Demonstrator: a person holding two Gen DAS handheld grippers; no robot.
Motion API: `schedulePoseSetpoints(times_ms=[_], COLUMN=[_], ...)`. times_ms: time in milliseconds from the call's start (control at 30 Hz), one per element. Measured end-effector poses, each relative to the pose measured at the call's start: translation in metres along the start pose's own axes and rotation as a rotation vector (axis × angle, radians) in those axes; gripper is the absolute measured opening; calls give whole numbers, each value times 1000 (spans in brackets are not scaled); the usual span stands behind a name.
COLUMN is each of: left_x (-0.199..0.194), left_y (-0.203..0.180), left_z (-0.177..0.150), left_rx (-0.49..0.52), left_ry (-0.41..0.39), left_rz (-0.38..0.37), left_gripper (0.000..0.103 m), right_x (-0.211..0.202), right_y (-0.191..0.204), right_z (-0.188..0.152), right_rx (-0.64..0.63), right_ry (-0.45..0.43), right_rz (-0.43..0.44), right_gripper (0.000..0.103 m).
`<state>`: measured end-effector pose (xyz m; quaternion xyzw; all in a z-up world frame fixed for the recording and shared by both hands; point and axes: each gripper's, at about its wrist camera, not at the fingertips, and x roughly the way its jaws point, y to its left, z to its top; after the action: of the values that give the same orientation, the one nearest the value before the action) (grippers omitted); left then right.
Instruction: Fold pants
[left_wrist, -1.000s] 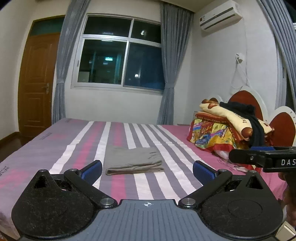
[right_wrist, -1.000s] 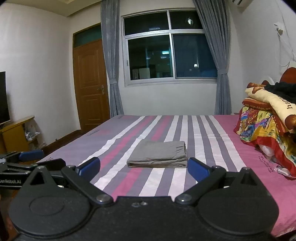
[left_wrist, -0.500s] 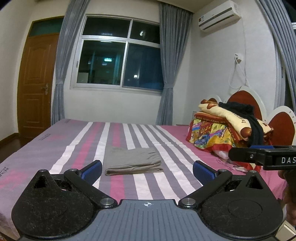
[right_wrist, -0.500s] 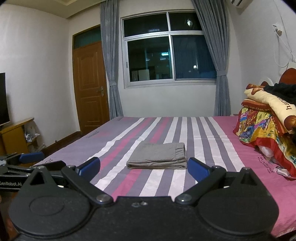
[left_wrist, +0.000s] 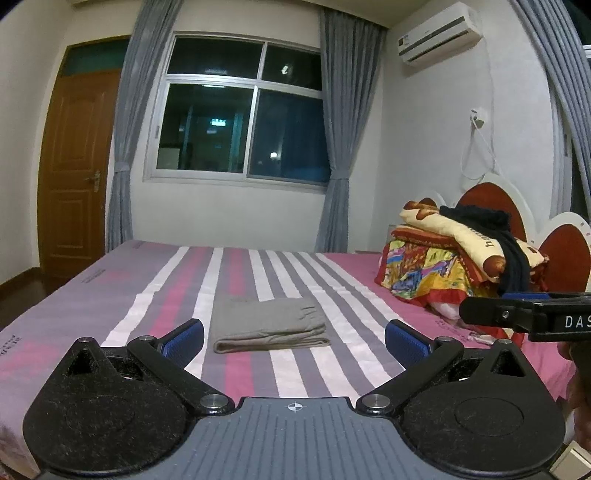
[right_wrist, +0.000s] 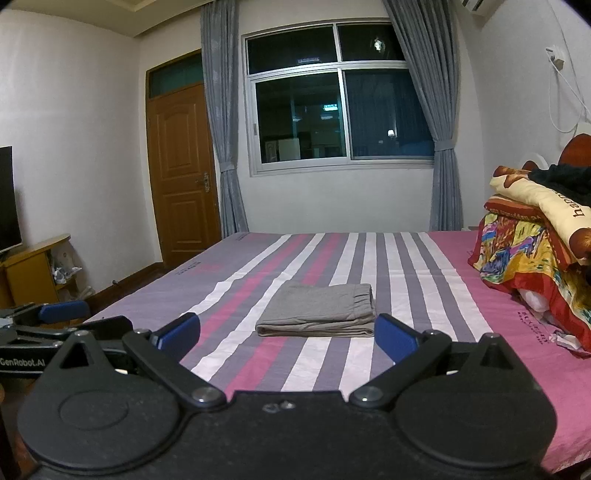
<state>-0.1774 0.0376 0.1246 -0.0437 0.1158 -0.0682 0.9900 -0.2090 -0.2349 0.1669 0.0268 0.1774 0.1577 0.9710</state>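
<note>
Grey pants (left_wrist: 269, 325) (right_wrist: 319, 312) lie folded into a flat rectangle on the striped bed (left_wrist: 280, 373) (right_wrist: 413, 277), near its middle. My left gripper (left_wrist: 293, 338) is held back from the bed's near edge, open, with nothing between its blue pads. Its side also shows at the left edge of the right wrist view. My right gripper (right_wrist: 288, 332) is likewise open and empty, short of the pants. Part of it appears at the right edge of the left wrist view.
A pile of colourful quilts and a black garment (left_wrist: 458, 258) (right_wrist: 535, 251) sits at the head of the bed on the right, before a red headboard (left_wrist: 487, 199). A wooden door (right_wrist: 181, 177), a window with grey curtains and a low cabinet (right_wrist: 29, 269) stand beyond.
Both grippers have tilted slightly upward and drawn back a little, so the pants and bed sit lower in view. The pants have not moved.
</note>
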Motion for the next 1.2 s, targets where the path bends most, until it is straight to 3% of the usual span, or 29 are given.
schedulePoseSetpoints(times_ms=[1200], left_x=[-1], left_y=[5], left_z=[-1], left_rx=[15], left_ry=[-8], left_rz=[-4], left_gripper=[103], right_x=[0], right_y=[-1], right_z=[2], right_rx=[4], right_ry=[0], right_rz=[8], right_gripper=[102])
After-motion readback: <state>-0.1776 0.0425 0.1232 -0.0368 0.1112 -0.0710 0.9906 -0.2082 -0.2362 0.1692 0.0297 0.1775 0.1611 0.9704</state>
